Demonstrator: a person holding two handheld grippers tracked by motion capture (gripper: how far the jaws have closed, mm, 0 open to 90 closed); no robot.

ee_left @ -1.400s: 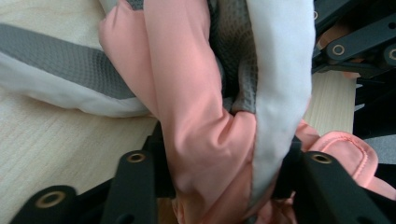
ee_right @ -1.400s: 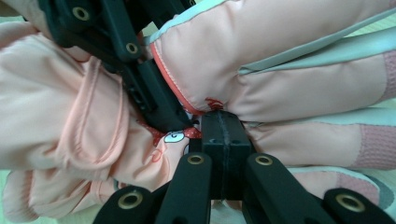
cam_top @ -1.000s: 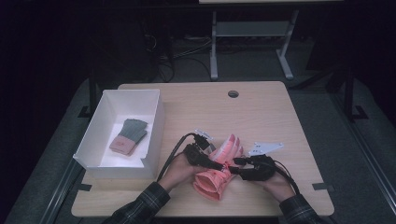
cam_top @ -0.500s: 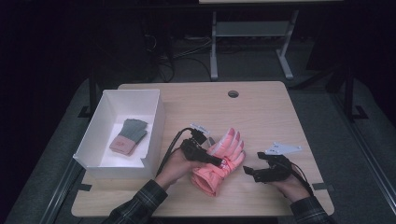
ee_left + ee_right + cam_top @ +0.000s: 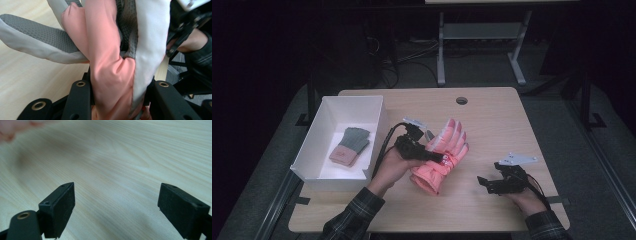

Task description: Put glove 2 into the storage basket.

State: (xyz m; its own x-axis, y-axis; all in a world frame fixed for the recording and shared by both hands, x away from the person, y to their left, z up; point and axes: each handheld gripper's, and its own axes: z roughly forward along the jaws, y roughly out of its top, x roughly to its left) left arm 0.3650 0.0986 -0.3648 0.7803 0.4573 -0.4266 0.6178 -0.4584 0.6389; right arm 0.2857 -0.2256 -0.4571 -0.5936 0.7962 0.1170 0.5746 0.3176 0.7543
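A pink glove [image 5: 451, 145] with a grey and white palm hangs above the table's middle, fingers pointing away from me. My left gripper [image 5: 432, 156] is shut on it near the wrist; in the left gripper view the pink fabric [image 5: 110, 75] is bunched between the two black jaws of that gripper [image 5: 117, 92]. My right gripper [image 5: 484, 184] rests low near the table's front right, well apart from the glove. Its jaws have just been opening and now stand wide; in the right gripper view, bare wood lies between the jaws of my right gripper [image 5: 116, 197].
A white box [image 5: 324, 127] stands at the table's left with a grey and pink glove [image 5: 349, 146] lying inside. A round cable hole [image 5: 461, 100] sits near the far edge. The wooden table [image 5: 125, 157] stretches out ahead of the right gripper.
My right gripper let go of the pink glove, opened wide and drew back to the right. My left gripper has lifted the glove, which now hangs from it alone.
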